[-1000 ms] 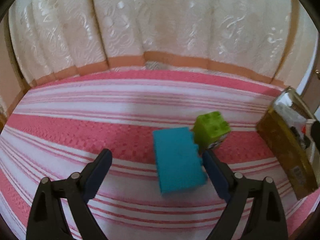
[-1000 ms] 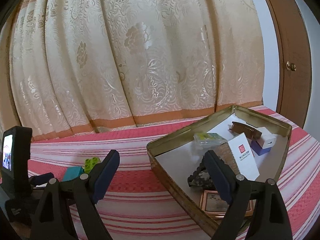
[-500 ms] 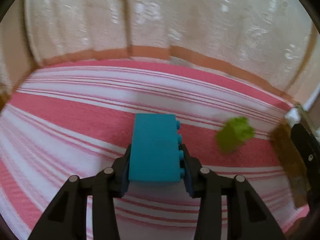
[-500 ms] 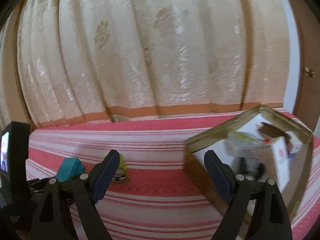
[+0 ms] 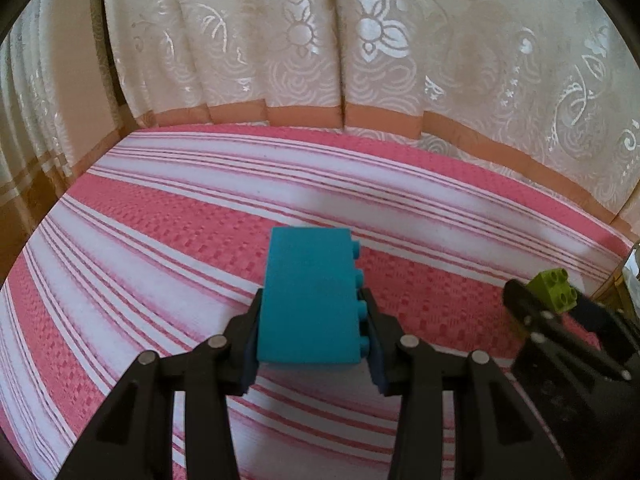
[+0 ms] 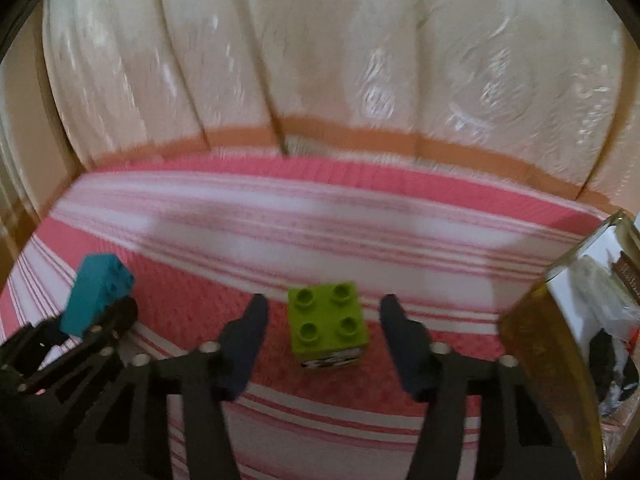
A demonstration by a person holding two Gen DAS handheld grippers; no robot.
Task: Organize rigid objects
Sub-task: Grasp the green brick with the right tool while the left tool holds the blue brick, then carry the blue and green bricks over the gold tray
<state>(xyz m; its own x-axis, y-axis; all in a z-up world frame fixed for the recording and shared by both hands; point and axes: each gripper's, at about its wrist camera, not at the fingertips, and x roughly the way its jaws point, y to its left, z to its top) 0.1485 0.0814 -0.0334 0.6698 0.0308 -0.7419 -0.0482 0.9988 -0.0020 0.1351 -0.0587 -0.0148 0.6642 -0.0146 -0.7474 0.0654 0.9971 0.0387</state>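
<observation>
A pink-and-white striped cloth (image 5: 168, 240) covers the surface, with a cream embroidered curtain (image 5: 304, 40) hanging behind it.

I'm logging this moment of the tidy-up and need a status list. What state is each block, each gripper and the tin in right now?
Blue block: clamped between the left gripper's pads, studs facing right.
Left gripper: shut on the blue block.
Green block: standing on the striped cloth, studs up, between the right gripper's fingers, untouched.
Right gripper: jaws closing, gaps on both sides of the green block.
Gold tin: lidless, with items inside.
</observation>
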